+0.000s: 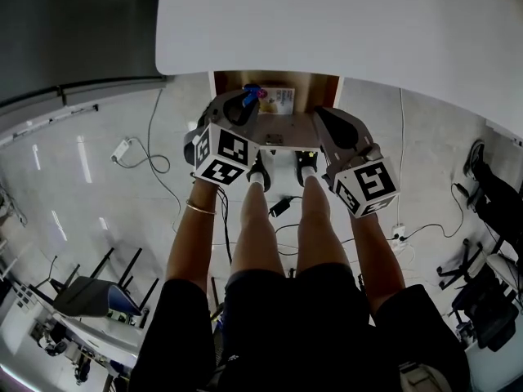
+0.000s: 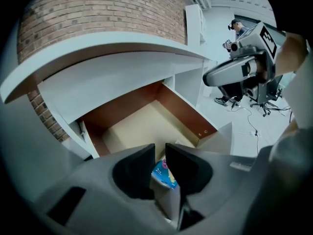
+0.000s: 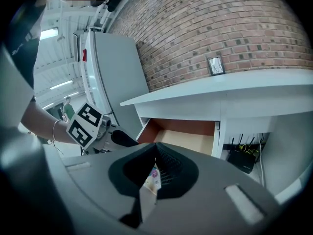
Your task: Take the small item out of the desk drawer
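The desk drawer stands pulled out under the white desktop, showing brown walls and a pale floor. A small packet printed in blue and pink lies at its front. My left gripper reaches down over the drawer's front left. Its jaws are open, and the packet shows in the gap below them, not pressed by the pads. My right gripper hovers at the drawer's front right with its jaws shut and nothing between them. The packet shows beyond them.
The person's legs stand right in front of the drawer. Cables and a power strip lie on the floor. Office chairs stand to the right. A router sits under the desk beside the drawer. A brick wall rises behind.
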### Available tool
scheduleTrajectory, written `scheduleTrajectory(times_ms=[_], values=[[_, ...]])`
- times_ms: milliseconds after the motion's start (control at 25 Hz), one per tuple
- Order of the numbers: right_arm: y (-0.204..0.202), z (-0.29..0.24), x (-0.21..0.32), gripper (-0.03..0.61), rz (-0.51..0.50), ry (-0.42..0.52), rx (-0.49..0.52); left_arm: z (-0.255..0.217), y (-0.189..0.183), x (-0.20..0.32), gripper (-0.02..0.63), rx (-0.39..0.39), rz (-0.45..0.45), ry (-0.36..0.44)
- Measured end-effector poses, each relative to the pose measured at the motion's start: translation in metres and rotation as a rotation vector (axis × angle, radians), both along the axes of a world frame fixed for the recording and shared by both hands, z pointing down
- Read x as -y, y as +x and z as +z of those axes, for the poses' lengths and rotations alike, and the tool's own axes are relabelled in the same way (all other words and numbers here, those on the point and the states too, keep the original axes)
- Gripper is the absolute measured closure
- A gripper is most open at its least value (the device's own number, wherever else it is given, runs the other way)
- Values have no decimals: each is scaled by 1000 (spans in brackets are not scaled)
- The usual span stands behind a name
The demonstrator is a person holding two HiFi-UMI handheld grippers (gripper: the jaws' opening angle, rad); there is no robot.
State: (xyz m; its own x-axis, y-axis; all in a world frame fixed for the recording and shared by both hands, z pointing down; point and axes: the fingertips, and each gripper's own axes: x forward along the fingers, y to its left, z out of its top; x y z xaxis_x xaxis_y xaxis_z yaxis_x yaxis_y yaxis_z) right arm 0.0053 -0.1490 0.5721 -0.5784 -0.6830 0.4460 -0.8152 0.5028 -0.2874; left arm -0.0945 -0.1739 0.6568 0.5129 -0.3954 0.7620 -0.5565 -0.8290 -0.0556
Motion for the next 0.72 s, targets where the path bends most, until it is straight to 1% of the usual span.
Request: scheduleTrajectory(times_ms=[520, 600, 720], values=[[2, 7, -2, 571, 5, -25, 21, 54, 10, 3, 534, 126, 95, -83], [1, 9, -3, 571, 4, -27, 22, 61, 10, 2, 532, 136, 102, -100], [1, 8, -4, 571, 8, -26, 30, 68, 11, 3, 531, 126, 92, -128]])
